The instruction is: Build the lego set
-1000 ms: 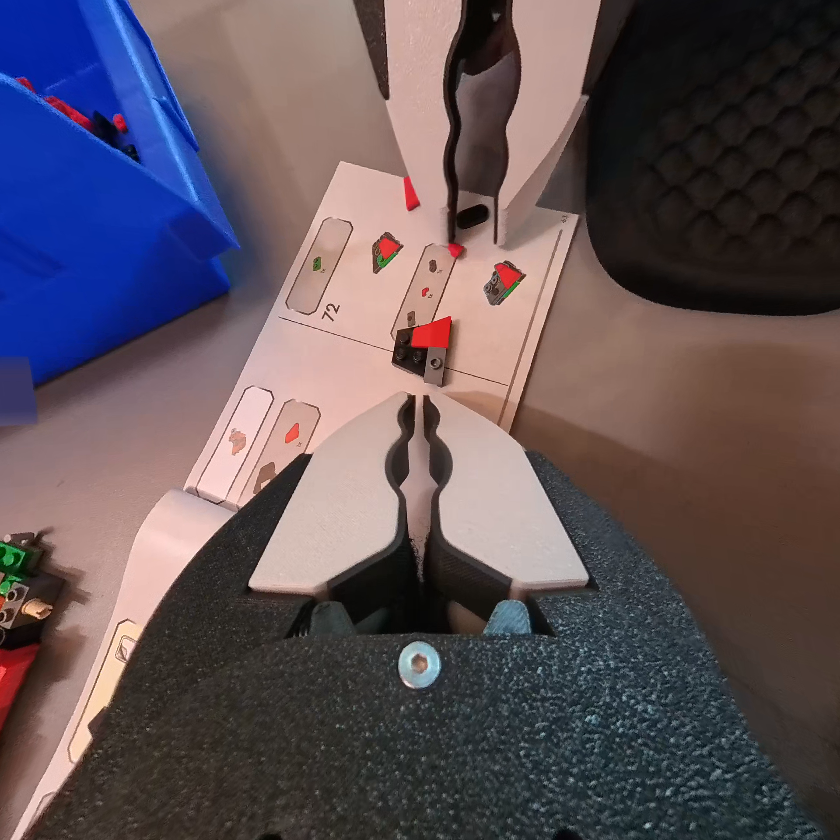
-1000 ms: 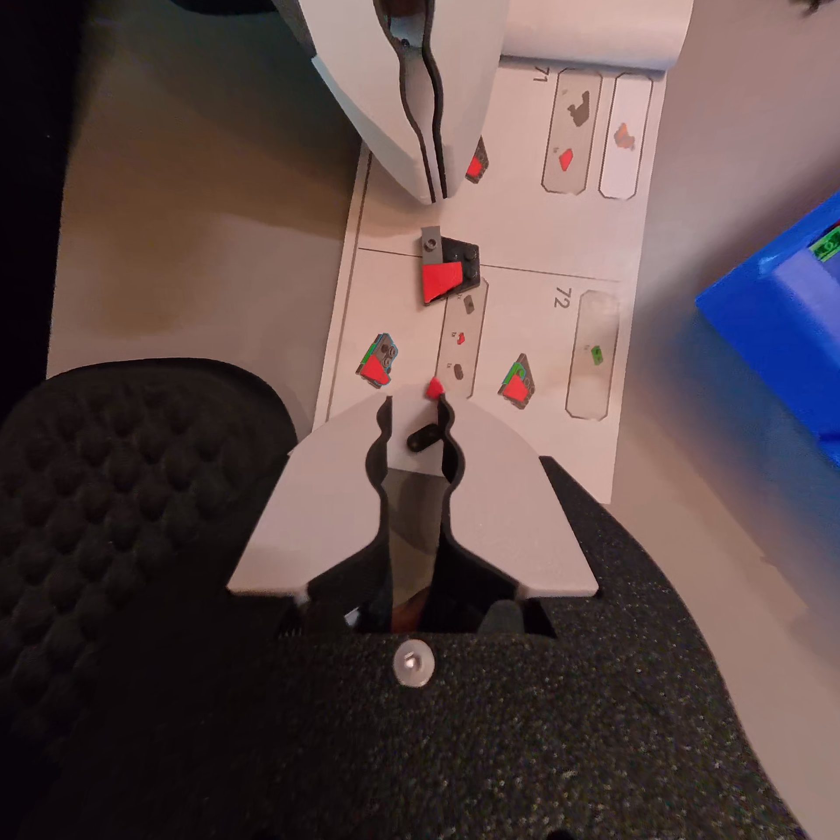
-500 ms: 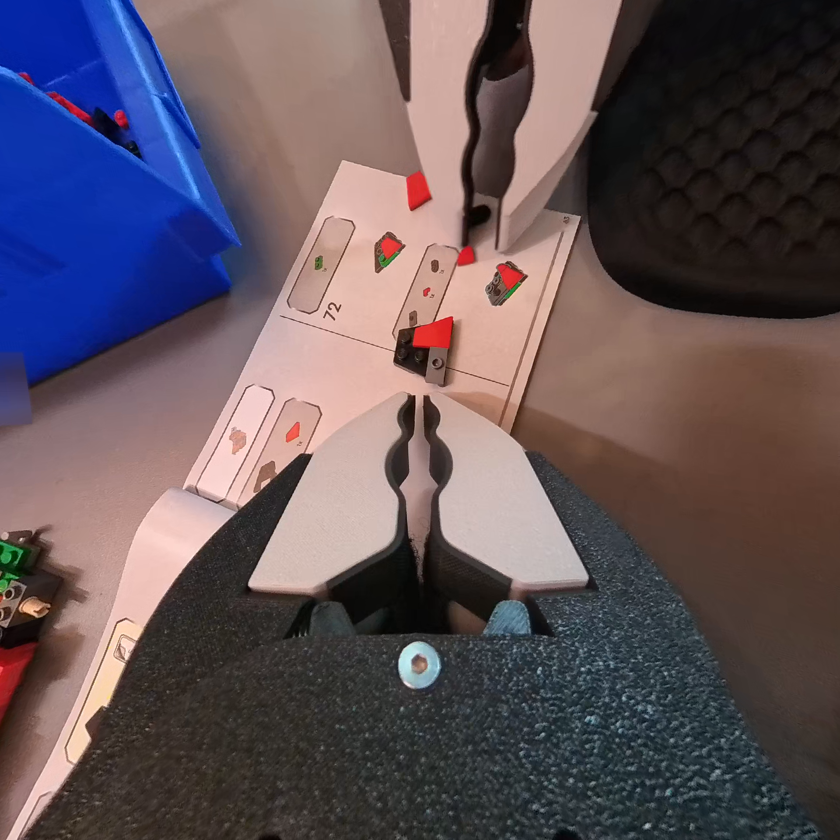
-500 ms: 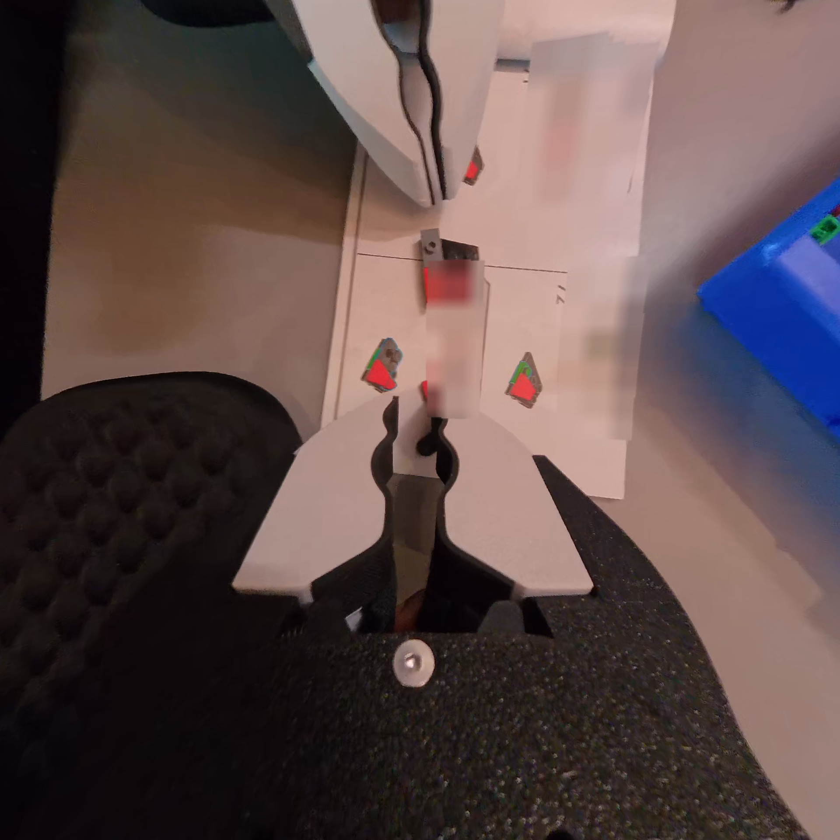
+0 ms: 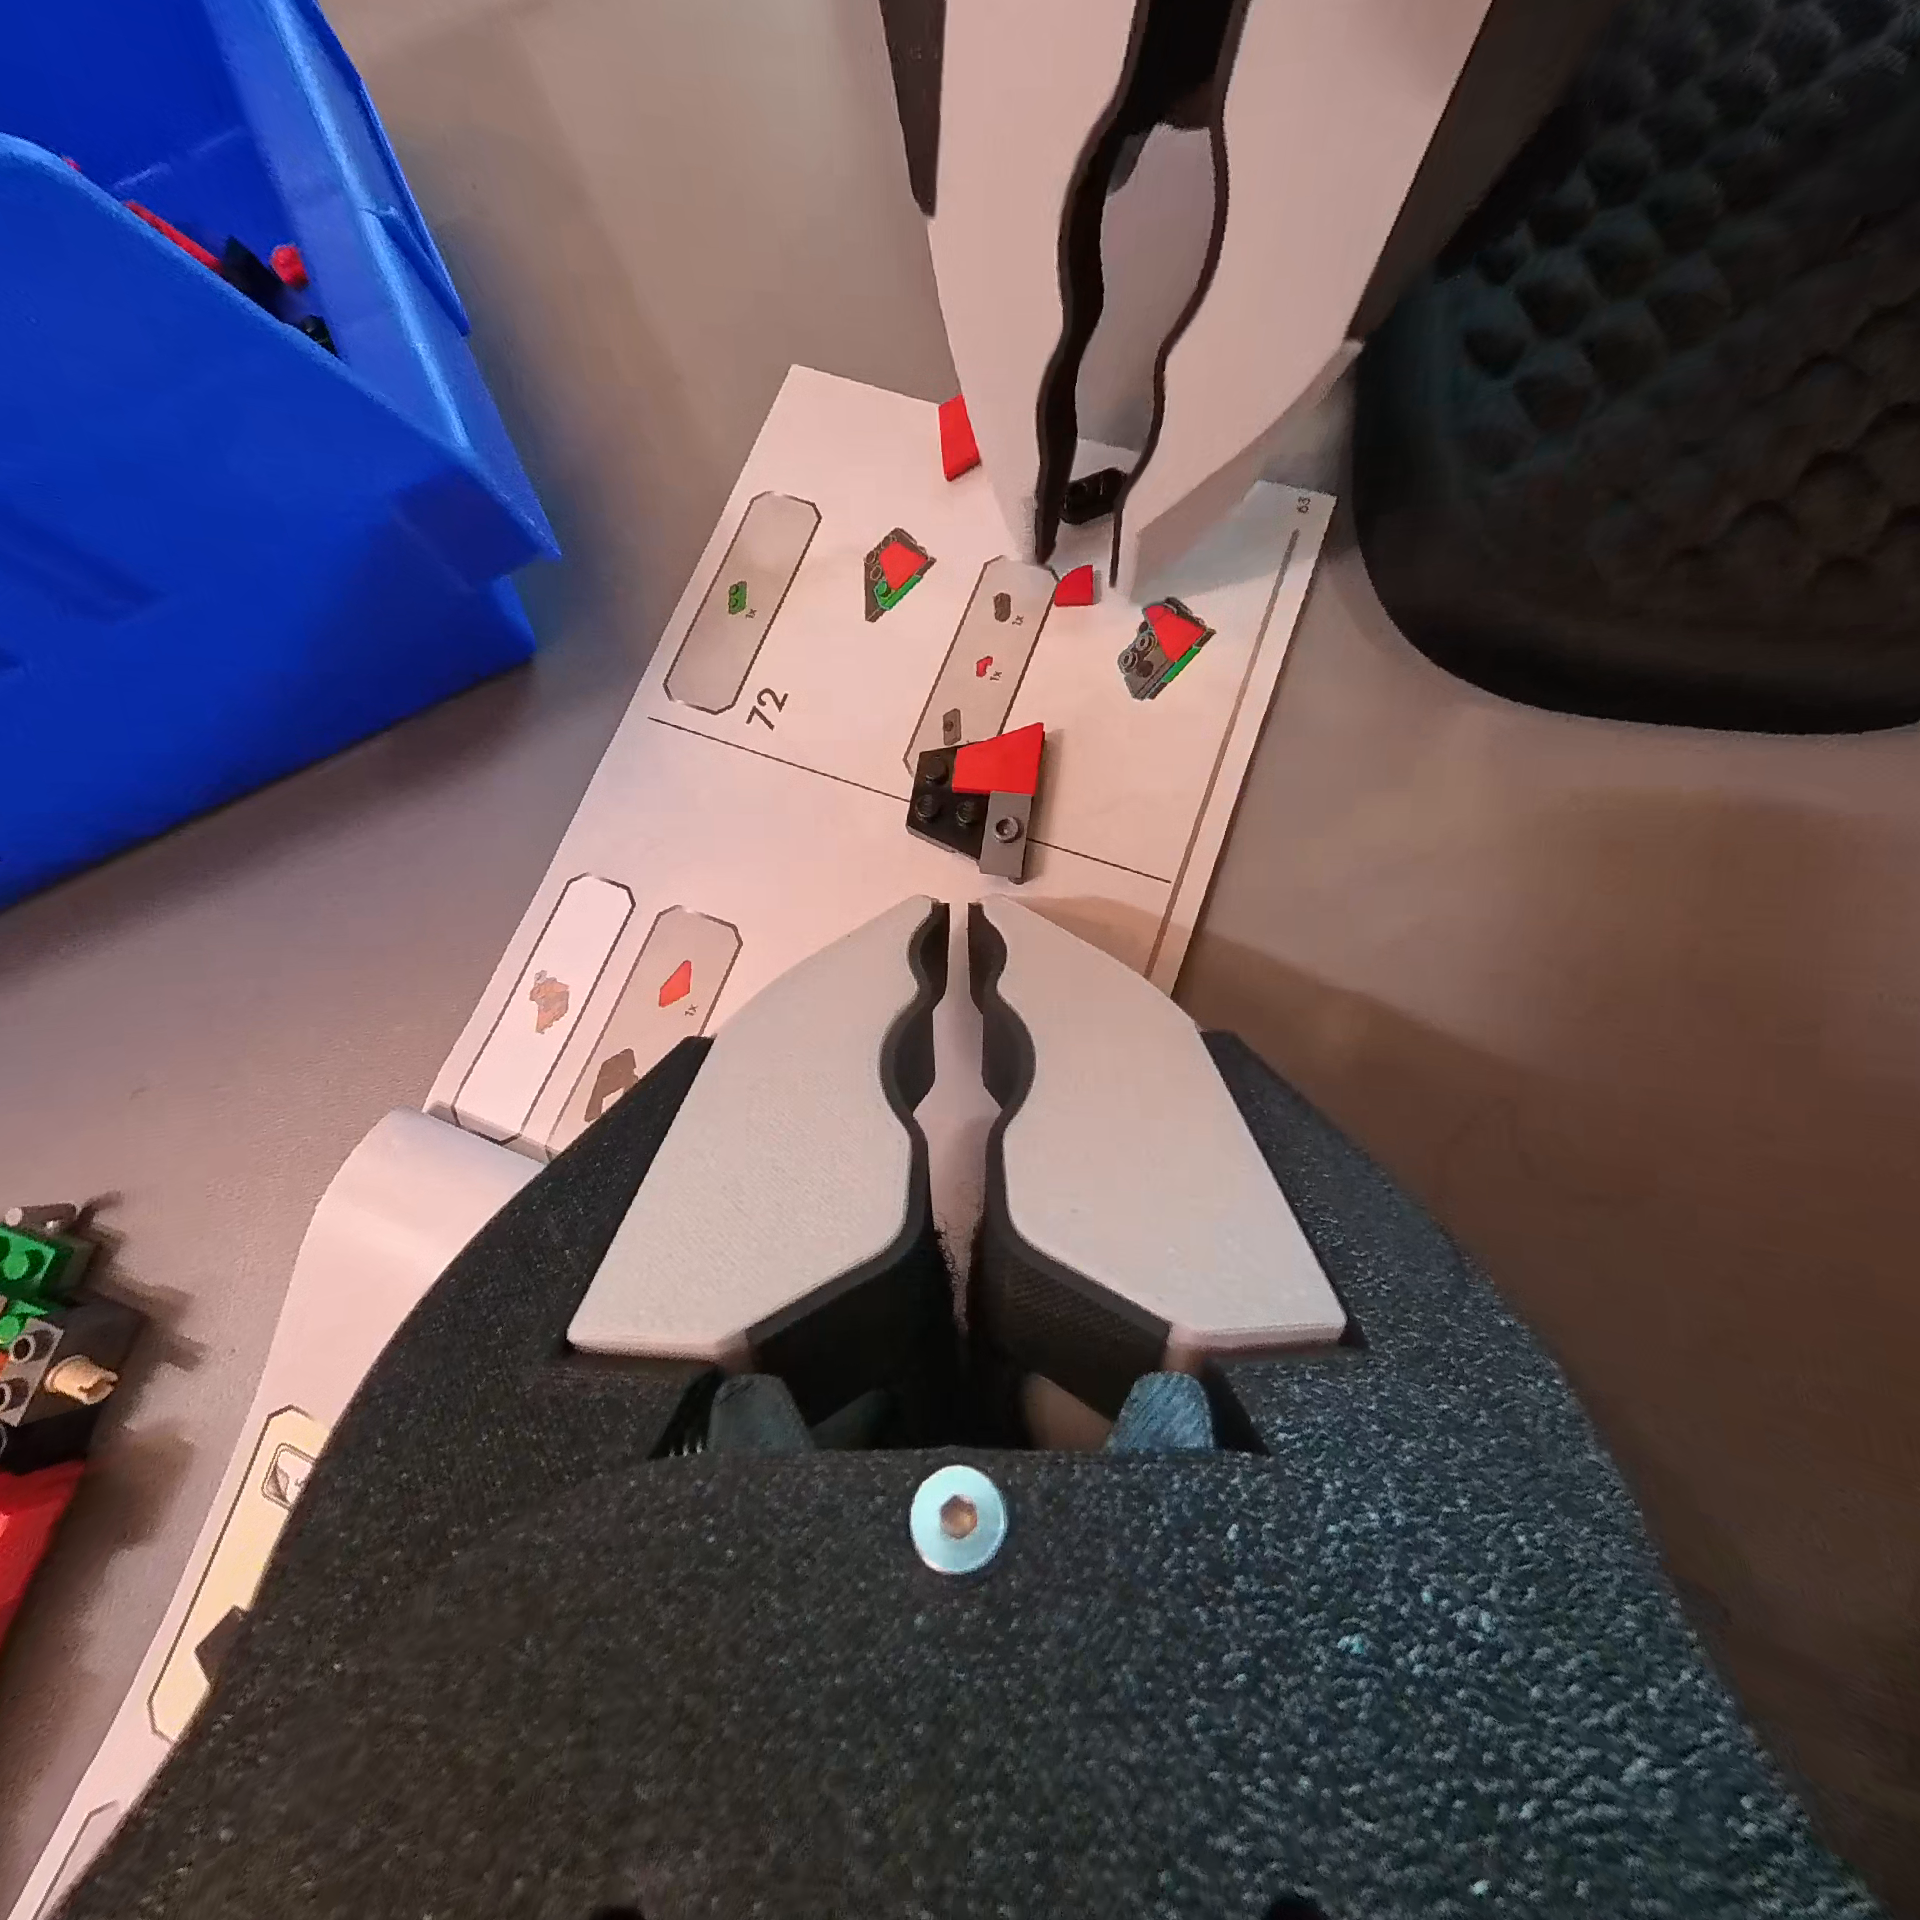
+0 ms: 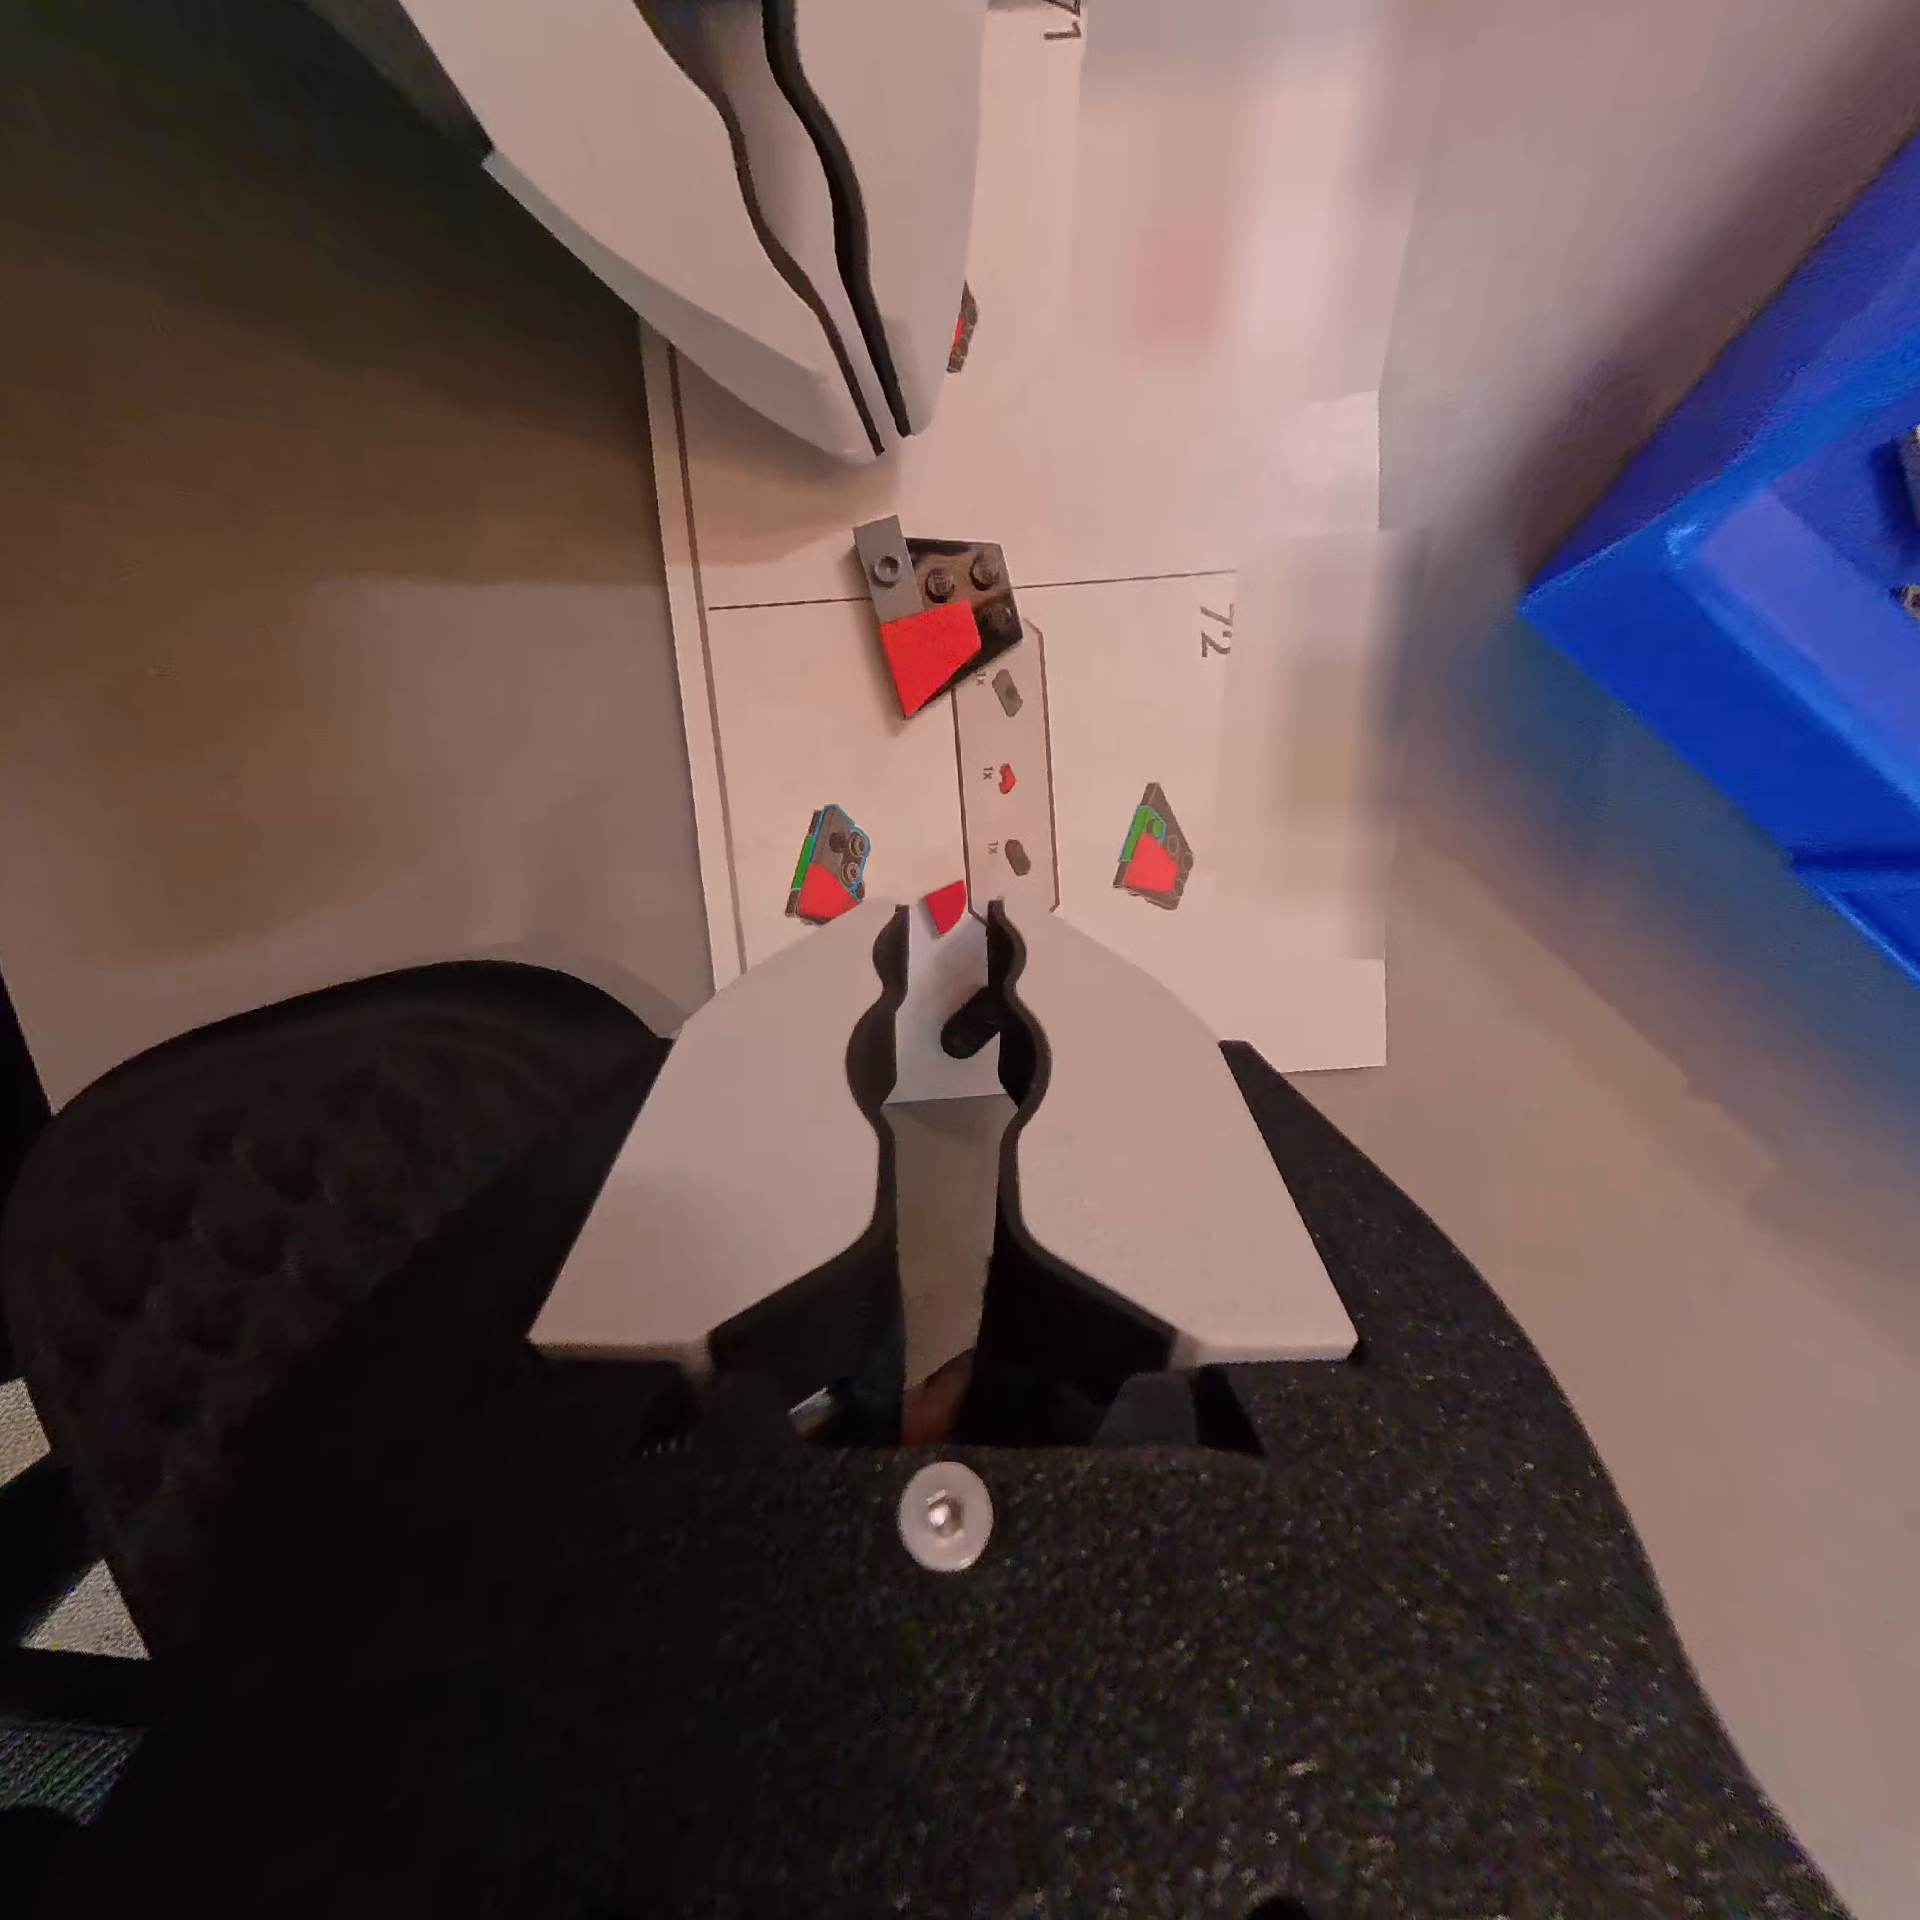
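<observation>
Left wrist view, own gripper: the left gripper (image 5: pixel 958 914) hangs over the white printed instruction sheet (image 5: pixel 790 821), its grey fingers all but together with only a thin slit between them and nothing held.
Left wrist view, sub-assembly: the small black wedge plate with a red sloped tile and a grey plate on it (image 5: pixel 982 795) lies flat on the sheet, just ahead of the fingertips, untouched.
Left wrist view, far side: the right gripper (image 5: pixel 1081 561) points down at the sheet with its fingers apart; a tiny red curved tile (image 5: pixel 1075 587) lies just beyond its tips, a small black rounded piece (image 5: pixel 1091 490) sits between the fingers, and a flat red tile (image 5: pixel 958 441) lies beside them.
Left wrist view, surroundings: a blue plastic parts bin (image 5: pixel 229 499) stands to the left; a cluster of built green, black and red bricks (image 5: pixel 42 1340) sits at the lower left edge.
Right wrist view, own gripper: fingers parted, straddling the black rounded piece; whether the right finger touches it I cannot tell.
Right wrist view, target: the red curved tile rests at the fingertips, on paper.
Handling: these pieces look light, rigid and slick; the curved tile is probably best pinched across its flat sides, low down, since it may skid on the paper.
</observation>
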{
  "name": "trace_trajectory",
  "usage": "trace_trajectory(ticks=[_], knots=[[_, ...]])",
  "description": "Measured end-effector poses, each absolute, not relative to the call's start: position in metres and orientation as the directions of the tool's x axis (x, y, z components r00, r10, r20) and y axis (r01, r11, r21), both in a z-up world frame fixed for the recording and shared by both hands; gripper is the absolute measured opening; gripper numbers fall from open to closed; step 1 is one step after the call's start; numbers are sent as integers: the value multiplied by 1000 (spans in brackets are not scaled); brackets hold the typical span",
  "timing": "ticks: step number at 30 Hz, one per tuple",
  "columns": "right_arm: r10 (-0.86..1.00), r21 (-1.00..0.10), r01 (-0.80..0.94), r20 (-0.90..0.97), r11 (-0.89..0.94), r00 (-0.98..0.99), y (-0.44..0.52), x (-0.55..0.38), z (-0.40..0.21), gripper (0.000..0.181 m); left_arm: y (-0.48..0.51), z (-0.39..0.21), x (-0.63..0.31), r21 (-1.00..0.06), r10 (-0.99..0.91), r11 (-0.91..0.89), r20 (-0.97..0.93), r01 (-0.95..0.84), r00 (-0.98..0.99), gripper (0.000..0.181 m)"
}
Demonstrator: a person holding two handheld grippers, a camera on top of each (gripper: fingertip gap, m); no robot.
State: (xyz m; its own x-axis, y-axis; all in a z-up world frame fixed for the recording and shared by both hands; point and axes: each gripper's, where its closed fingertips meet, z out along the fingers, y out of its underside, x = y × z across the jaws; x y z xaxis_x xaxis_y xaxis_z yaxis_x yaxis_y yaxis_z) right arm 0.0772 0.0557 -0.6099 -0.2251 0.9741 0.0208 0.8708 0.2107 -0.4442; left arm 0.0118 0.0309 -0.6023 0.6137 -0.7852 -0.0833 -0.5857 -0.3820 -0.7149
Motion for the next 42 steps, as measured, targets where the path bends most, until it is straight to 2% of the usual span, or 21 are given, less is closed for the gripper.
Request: trace_trajectory(ticks=[17, 21, 27, 42], knots=[[978, -432, 882, 7, 190, -207, 55, 75, -613, 7, 35, -598, 7, -737, -758, -400, -69, -545, 649, 3], [979, -453, 872, 8, 186, -205, 57, 70, -607, 7, 39, -594, 4, -753, -738, -409, -59, -515, 672, 3], [970, -541, 821, -39, 181, -240, 51, 35, -594, 7, 43, -589, 0, -776, -712, -414, -50, -475, 701, 3], [962, -469, 873, -151, 130, -225, 51, 26, -606, 8, 42, -584, 0, -796, -713, -402, -38, -453, 700, 3]])
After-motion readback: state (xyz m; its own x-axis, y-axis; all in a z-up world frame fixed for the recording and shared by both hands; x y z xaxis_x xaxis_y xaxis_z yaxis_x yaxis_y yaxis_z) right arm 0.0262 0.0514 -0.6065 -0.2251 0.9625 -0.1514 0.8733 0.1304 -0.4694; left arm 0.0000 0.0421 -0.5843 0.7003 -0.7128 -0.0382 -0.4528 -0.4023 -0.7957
